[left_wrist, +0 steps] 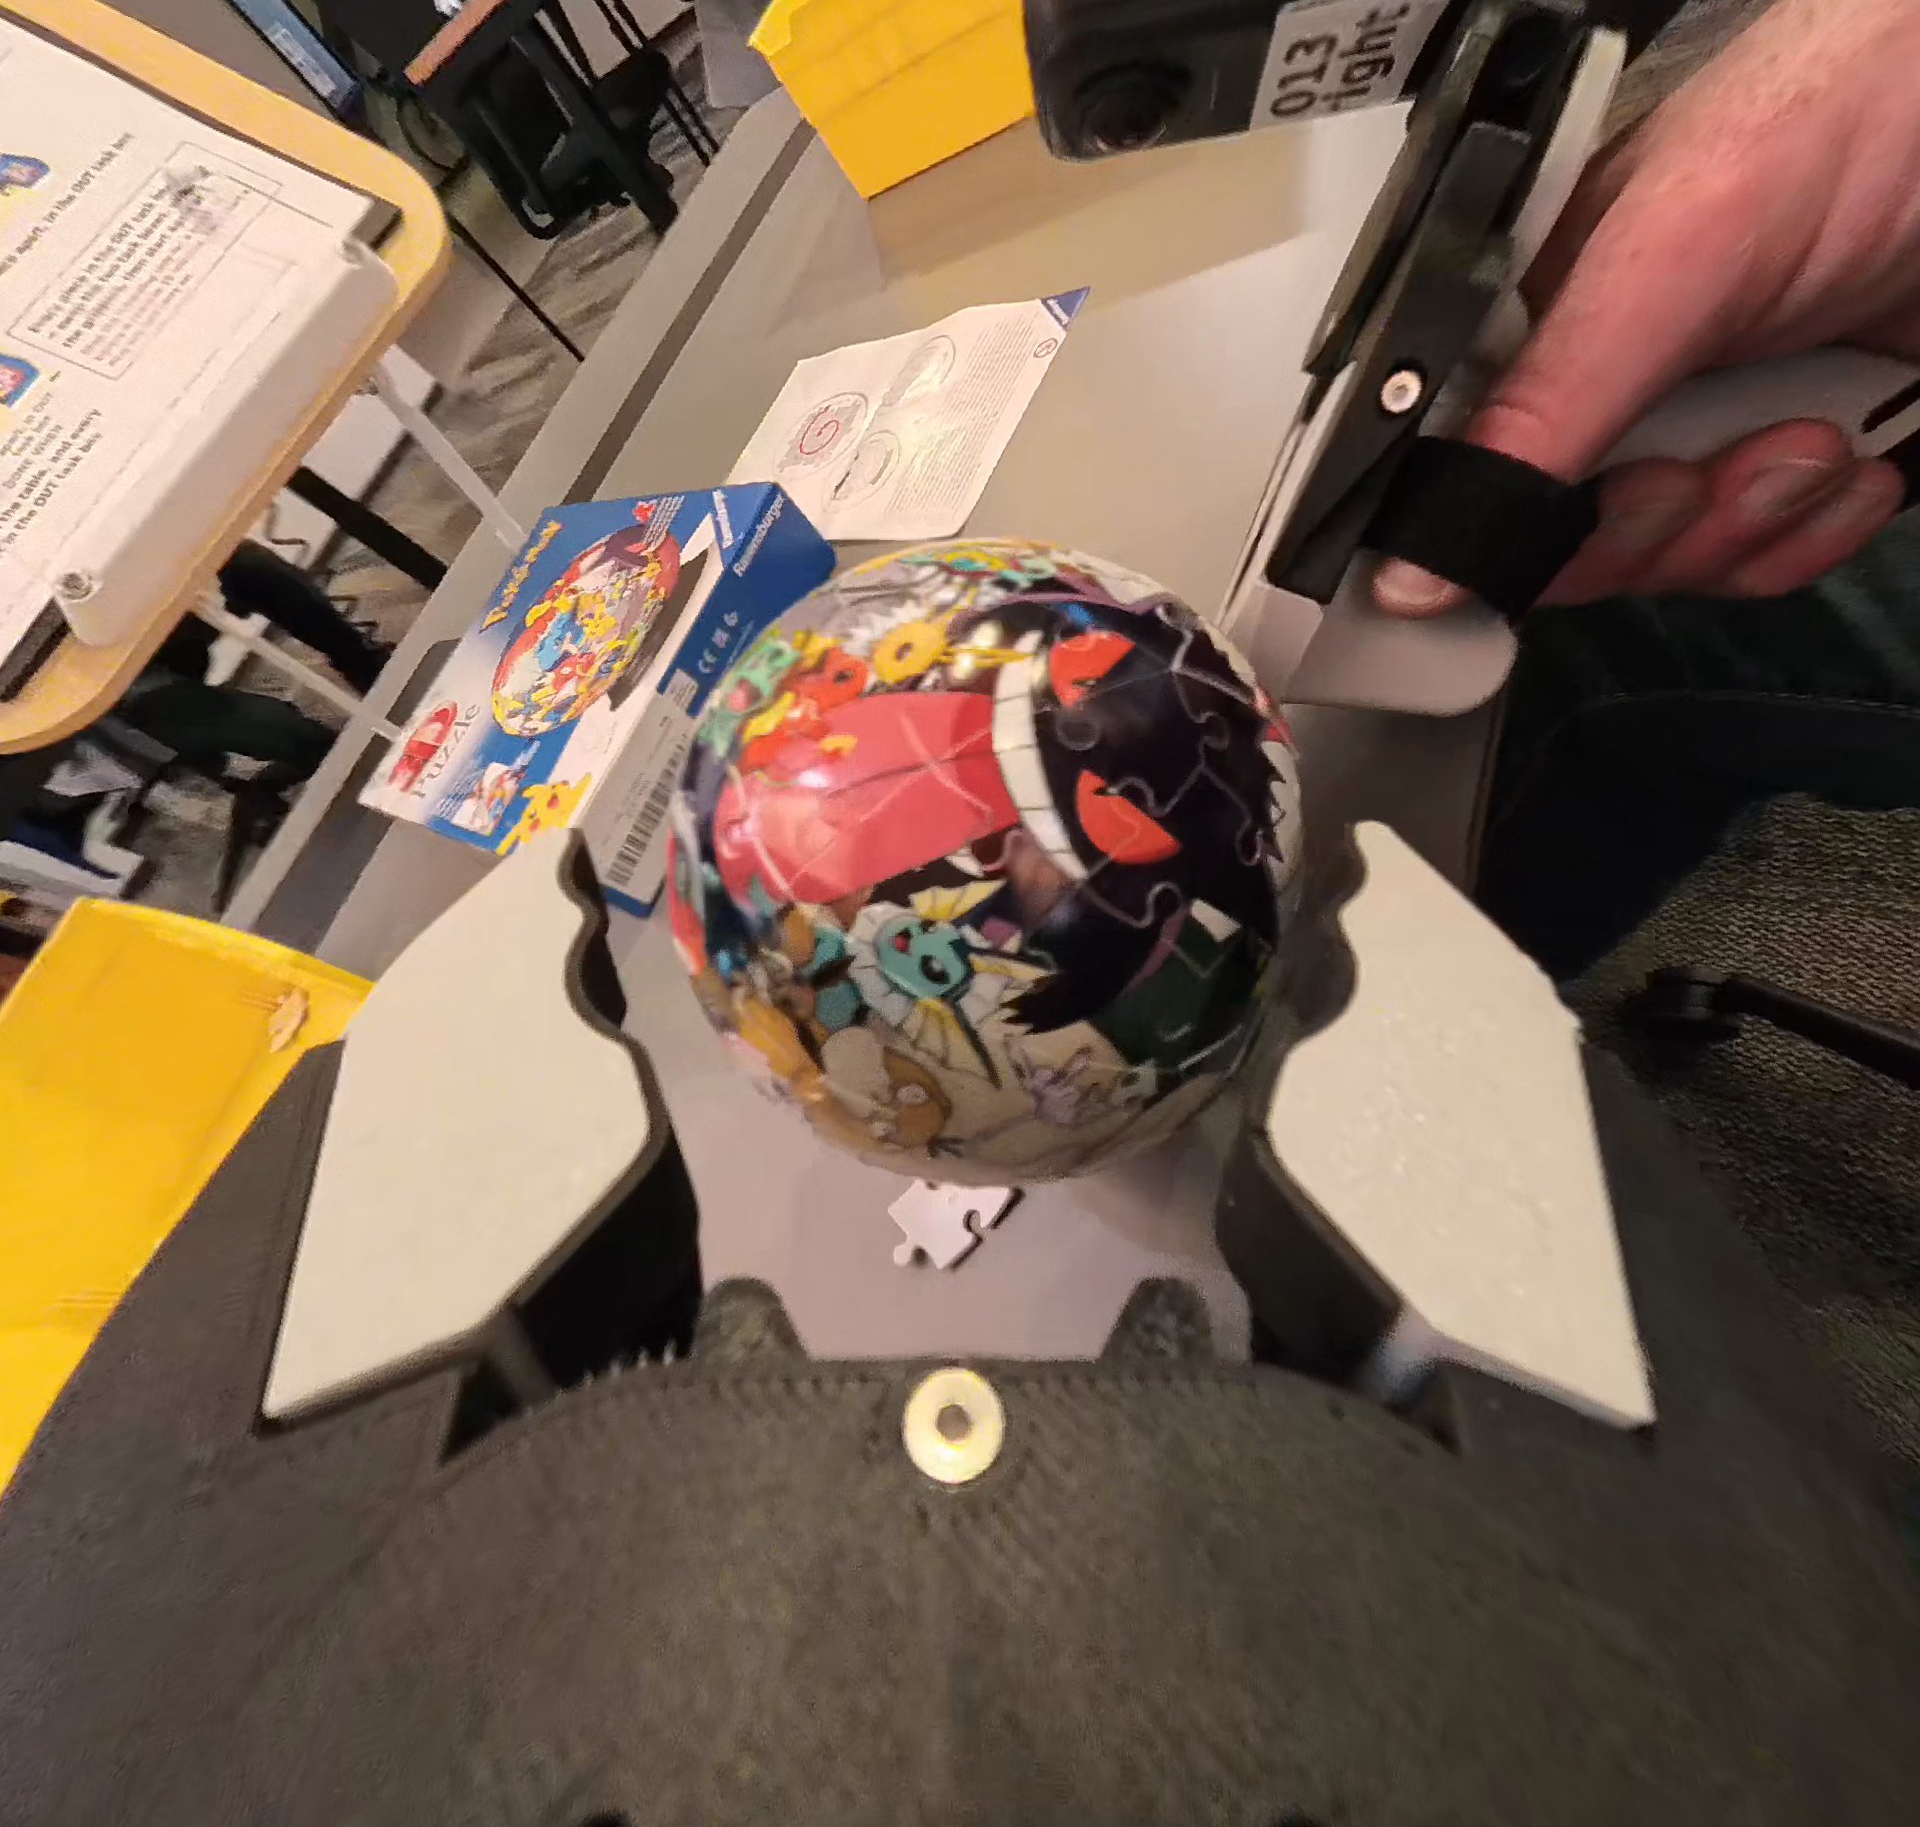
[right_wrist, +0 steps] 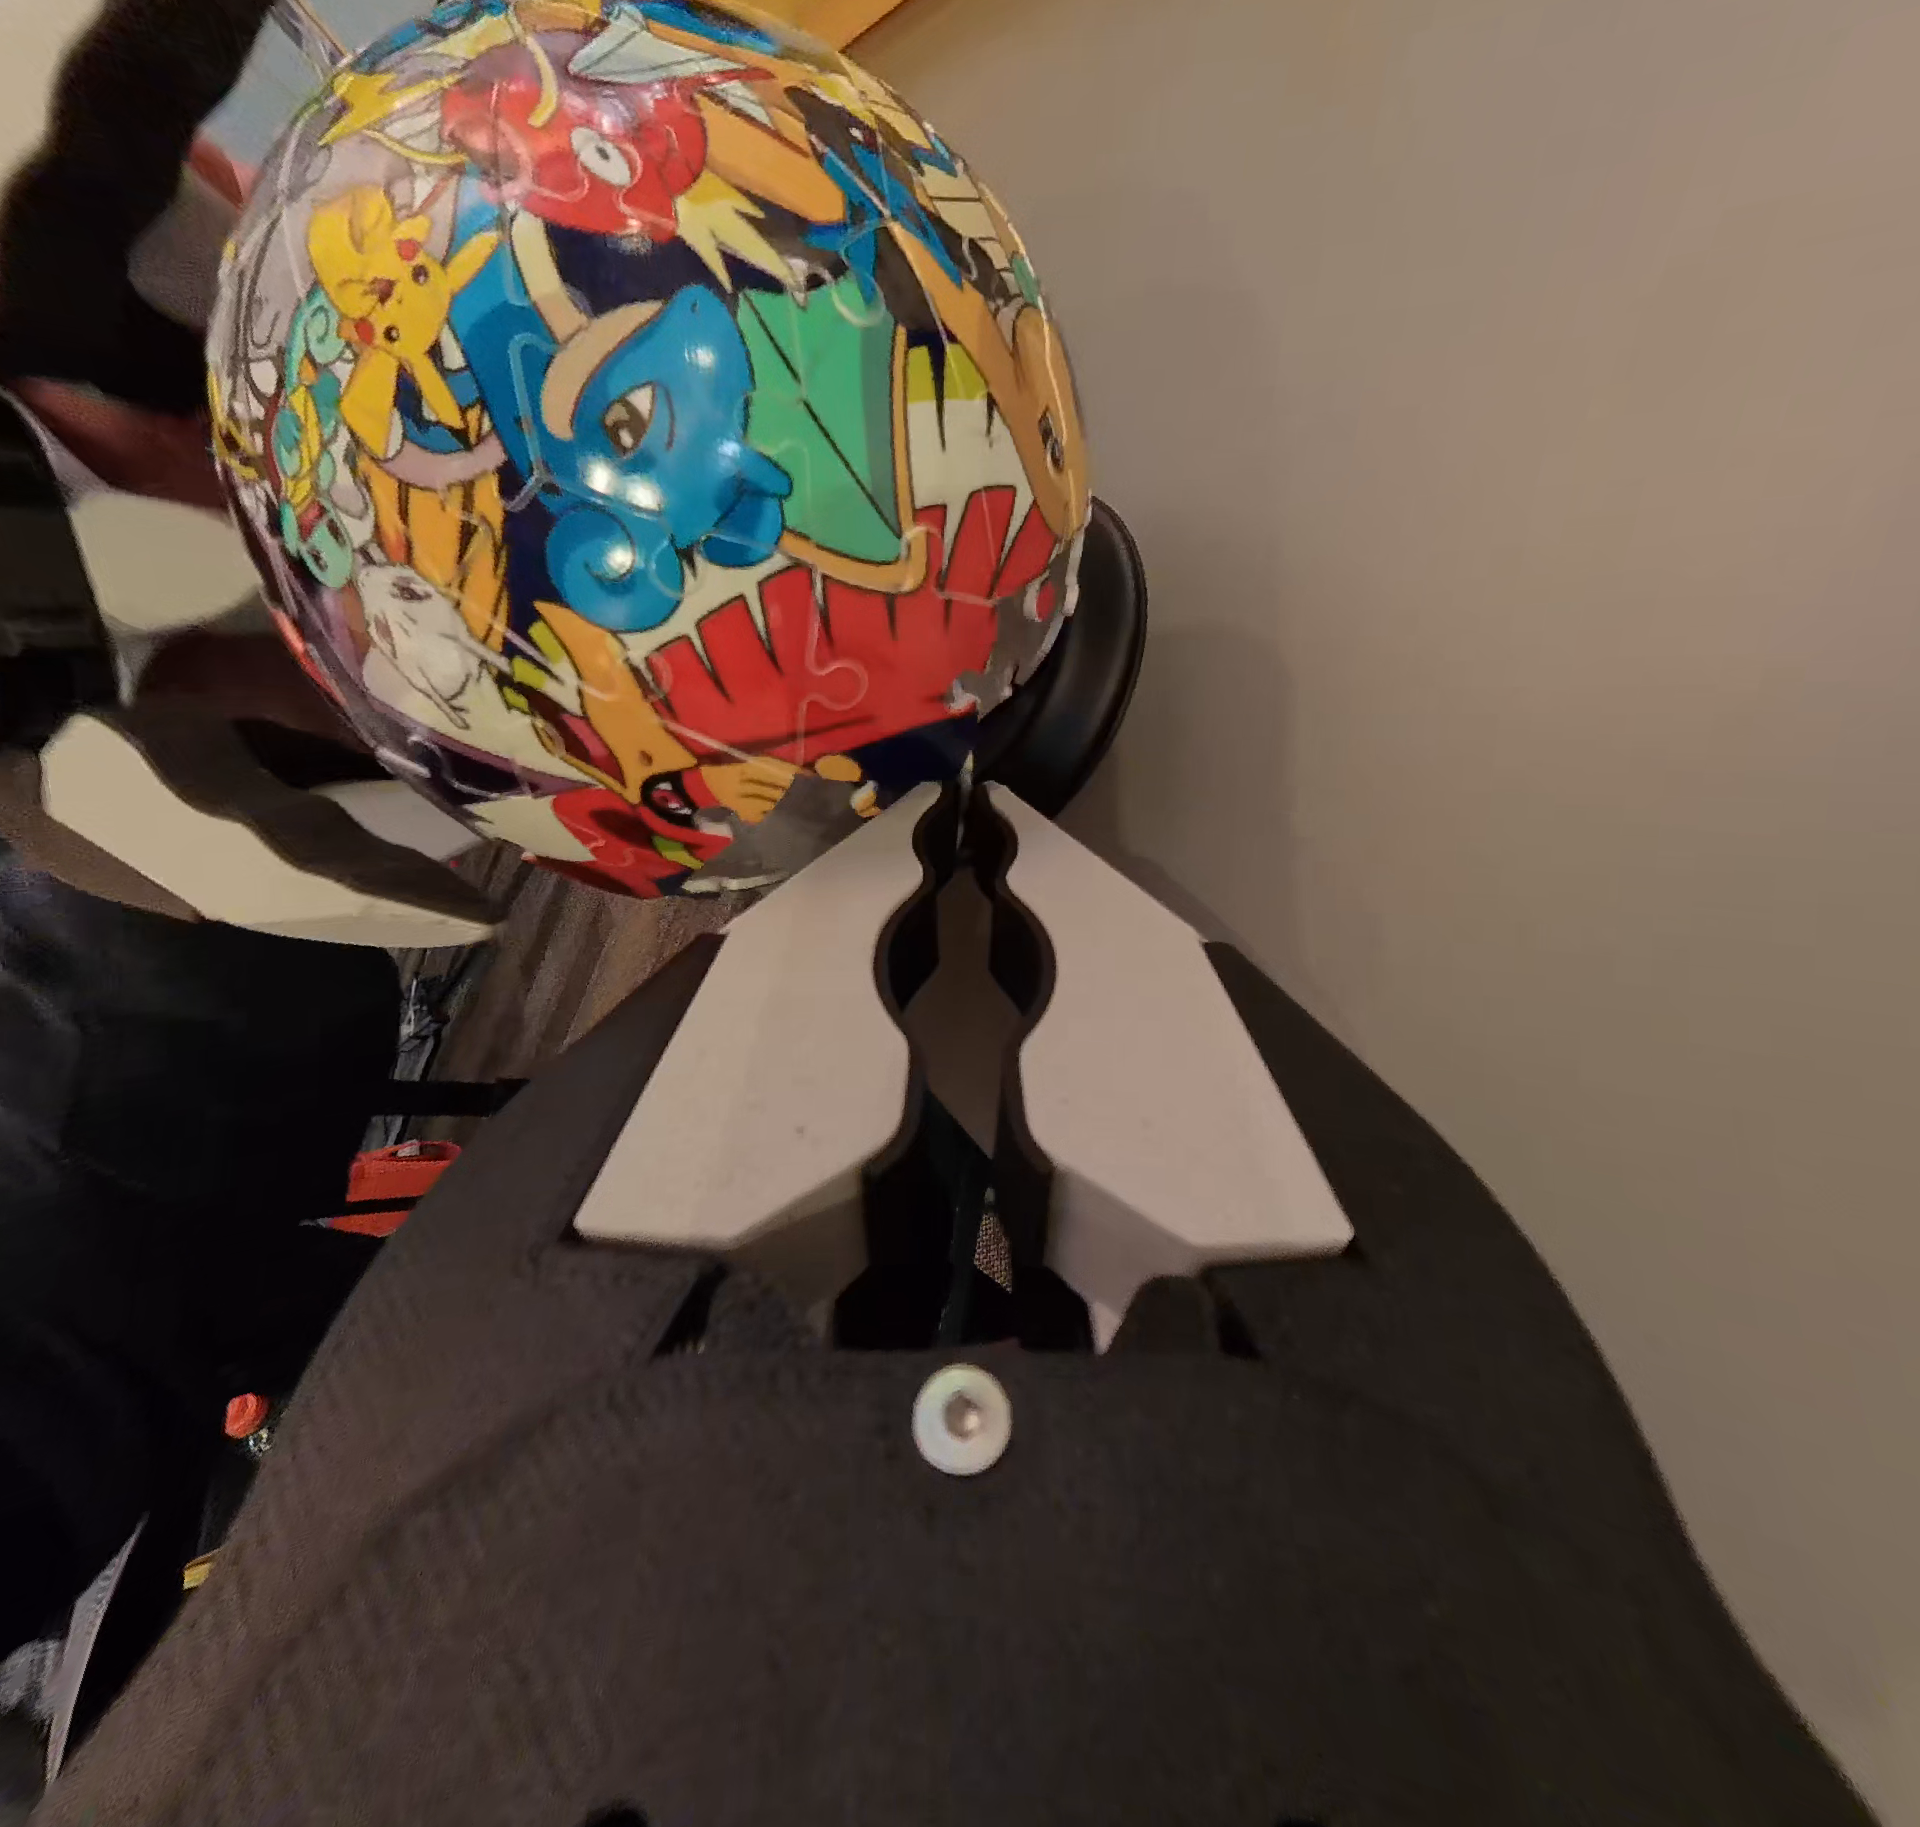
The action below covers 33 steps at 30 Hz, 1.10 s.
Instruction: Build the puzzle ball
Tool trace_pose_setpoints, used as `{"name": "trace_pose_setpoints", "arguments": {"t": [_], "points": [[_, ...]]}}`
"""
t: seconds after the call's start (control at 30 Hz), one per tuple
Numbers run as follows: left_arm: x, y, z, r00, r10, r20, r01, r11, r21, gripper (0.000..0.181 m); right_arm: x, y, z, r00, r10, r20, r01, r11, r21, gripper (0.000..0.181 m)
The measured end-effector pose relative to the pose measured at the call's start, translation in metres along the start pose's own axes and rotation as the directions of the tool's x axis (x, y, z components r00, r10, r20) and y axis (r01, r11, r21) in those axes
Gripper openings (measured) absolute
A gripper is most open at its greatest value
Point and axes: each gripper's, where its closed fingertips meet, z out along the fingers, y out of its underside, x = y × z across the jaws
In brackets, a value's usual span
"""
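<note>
Your left claw [left_wrist: 971,956] gapes around the near-finished ball [left_wrist: 982,858], right claw [right_wrist: 961,821] pinched closed (seemingly empty); next, fetch the loose piece [left_wrist: 951,1218].

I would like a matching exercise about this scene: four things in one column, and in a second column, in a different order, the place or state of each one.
Things:
1. puzzle ball
2. loose puzzle piece
3. puzzle box
4. right gripper

Places or states:
A. lies flat on the table, just under the ball's near side
B. fingers nearly together, tips at the ball's lower edge
C. stands between the open fingers of the left gripper
D. blue, stands on the table behind and to the left of the ball

Pairs: 1-C, 2-A, 3-D, 4-B
</note>
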Motion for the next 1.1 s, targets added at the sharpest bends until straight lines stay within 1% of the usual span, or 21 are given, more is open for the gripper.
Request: {"name": "trace_pose_setpoints", "arguments": {"t": [0.1,0.17,0.23,0.33,0.43,0.47,0.5,0.7,1.0,1.1], "points": [[-0.007,-0.002,-0.005,0.992,-0.05,-0.115,0.046,0.998,-0.036,0.145,0.0,0.0,0.0,1.0,-0.005,0.002,0.005,1.0,-0.002,0.0],[-0.009,-0.002,-0.003,0.975,-0.072,-0.211,0.059,0.996,-0.068,0.147,0.0,0.0,0.001,1.0,-0.009,0.006,0.009,1.0,-0.005,0.0],[-0.005,0.003,0.003,0.948,-0.069,-0.311,0.035,0.993,-0.114,0.146,0.0,-0.001,0.002,1.0,-0.006,0.011,0.006,1.0,-0.006,0.0],[0.006,0.016,0.015,0.903,-0.06,-0.426,-0.018,0.984,-0.176,0.146,0.0,-0.001,0.002,1.0,-0.005,0.022,0.005,1.0,-0.008,0.0],[0.013,0.017,0.022,0.881,-0.042,-0.472,-0.046,0.984,-0.173,0.146,0.001,0.0,0.003,0.999,0.002,0.033,-0.001,1.0,-0.013,0.0],[0.012,0.017,0.024,0.881,-0.034,-0.472,-0.055,0.983,-0.173,0.145,0.001,0.0,0.003,0.999,0.003,0.036,-0.002,1.0,-0.013,0.0],[0.009,0.017,0.024,0.886,-0.032,-0.462,-0.055,0.983,-0.174,0.138,0.001,-0.001,0.003,0.999,0.004,0.039,-0.004,1.0,-0.012,0.0],[0.007,0.016,0.024,0.916,-0.037,-0.4,-0.014,0.992,-0.124,0.136,0.001,-0.003,0.002,0.999,0.006,0.048,-0.006,1.0,-0.012,0.0],[0.002,0.018,0.02,0.979,-0.022,-0.203,0.01,0.998,-0.062,0.136,-0.001,-0.009,0.004,0.997,0.045,0.055,-0.046,0.999,0.009,0.0],[0.001,0.018,0.019,0.99,-0.015,-0.139,0.008,0.999,-0.054,0.136,0.001,-0.01,0.007,0.999,0.039,0.028,-0.04,0.999,0.025,0.0]]}}
